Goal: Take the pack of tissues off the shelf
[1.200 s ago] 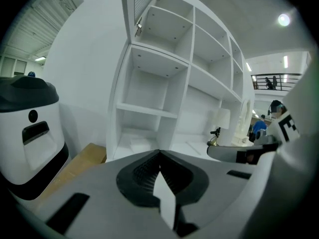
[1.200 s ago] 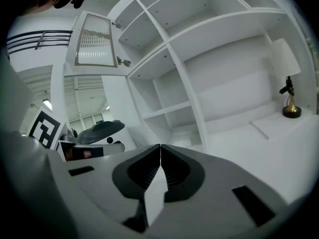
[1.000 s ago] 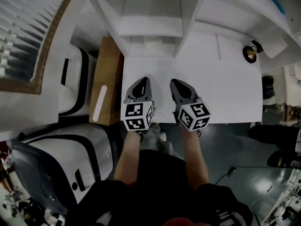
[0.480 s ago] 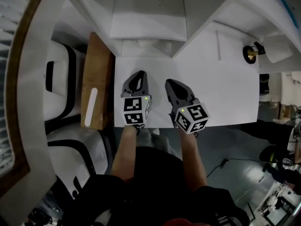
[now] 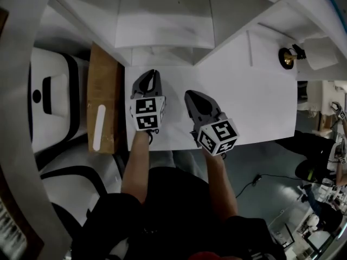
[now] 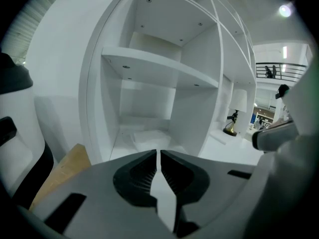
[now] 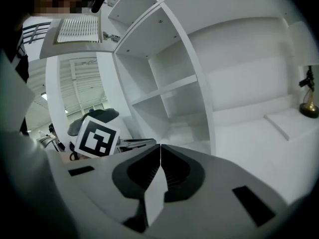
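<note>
White worktop [image 5: 260, 107] runs under a white shelf [image 6: 159, 66], with a wooden board [image 5: 103, 91] at the far left. The left tongs [image 5: 147, 79], all but closed and holding nothing, point at the lowest compartment, where the pale pack of tissues [image 6: 149, 136] appears to lie flat. The right tongs [image 5: 192, 97], pressed together and empty, hover just beside them. A small lamp [image 5: 287, 56] stands far right. The risk is that tongs this narrow cannot straddle the pack and may push it deeper or strike the compartment wall.
</note>
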A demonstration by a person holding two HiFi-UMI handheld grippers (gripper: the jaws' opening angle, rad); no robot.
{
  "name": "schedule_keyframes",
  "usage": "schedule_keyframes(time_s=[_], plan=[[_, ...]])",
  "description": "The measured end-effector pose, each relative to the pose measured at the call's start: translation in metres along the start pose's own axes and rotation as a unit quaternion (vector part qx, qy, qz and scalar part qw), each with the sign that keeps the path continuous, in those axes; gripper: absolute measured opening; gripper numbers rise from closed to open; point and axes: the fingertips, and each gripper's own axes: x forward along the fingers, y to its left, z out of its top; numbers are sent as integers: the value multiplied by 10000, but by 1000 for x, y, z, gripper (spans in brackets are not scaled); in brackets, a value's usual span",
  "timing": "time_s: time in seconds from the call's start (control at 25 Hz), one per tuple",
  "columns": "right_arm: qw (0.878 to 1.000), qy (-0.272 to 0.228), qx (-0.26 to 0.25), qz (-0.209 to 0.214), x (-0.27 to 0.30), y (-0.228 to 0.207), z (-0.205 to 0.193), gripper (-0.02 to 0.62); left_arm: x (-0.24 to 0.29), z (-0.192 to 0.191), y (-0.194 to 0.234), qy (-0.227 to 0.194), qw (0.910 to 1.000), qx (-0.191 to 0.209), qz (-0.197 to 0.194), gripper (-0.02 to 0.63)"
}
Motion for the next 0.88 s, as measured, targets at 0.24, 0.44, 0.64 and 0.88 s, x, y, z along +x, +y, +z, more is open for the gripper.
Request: schedule_keyframes(time_s=[0.24, 0.44, 0.64, 0.88], plan=[[9999, 108, 47, -35, 7, -8, -6, 20, 33, -2, 15, 129, 9998, 139, 45, 78], [9998, 167, 49, -41, 14, -12, -6, 20, 56, -6, 26, 282, 9993, 179, 163, 78], [9997, 215, 64, -92, 18, -17, -7, 20, 78, -11, 31, 508, 9984, 169, 165, 78], [9996, 228, 78, -172, 14, -23, -9, 20, 97, -17, 33, 770, 9964, 238, 250, 78]])
